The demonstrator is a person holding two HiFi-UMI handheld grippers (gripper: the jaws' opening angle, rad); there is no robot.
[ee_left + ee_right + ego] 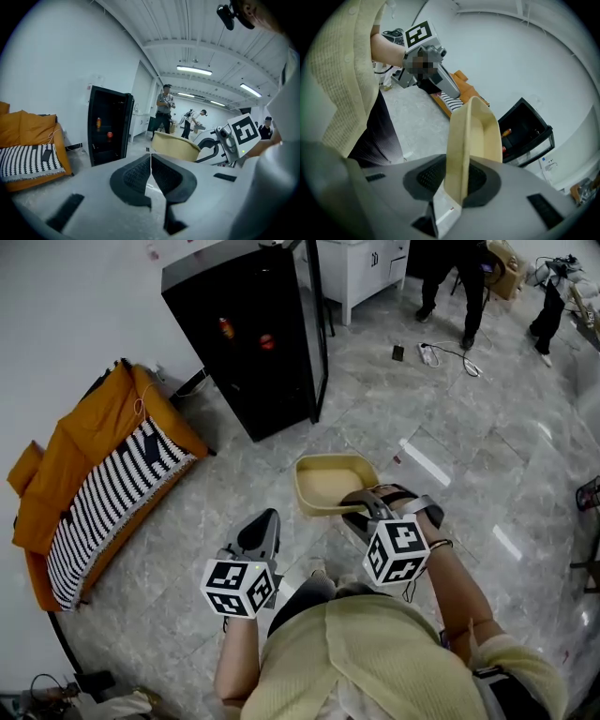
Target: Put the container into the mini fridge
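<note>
Beige container [328, 480] sits rim-clamped in the jaws of your right gripper [364, 509], short of the mini fridge [251, 338]; your left gripper [263, 521], jaws together, holds nothing

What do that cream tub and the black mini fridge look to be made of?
The container: probably matte plastic, judging by thin, evenly cream walls and rounded moulded corners. The mini fridge: smooth, slightly shiny black casing, painted metal or plastic; cannot tell which.
</note>
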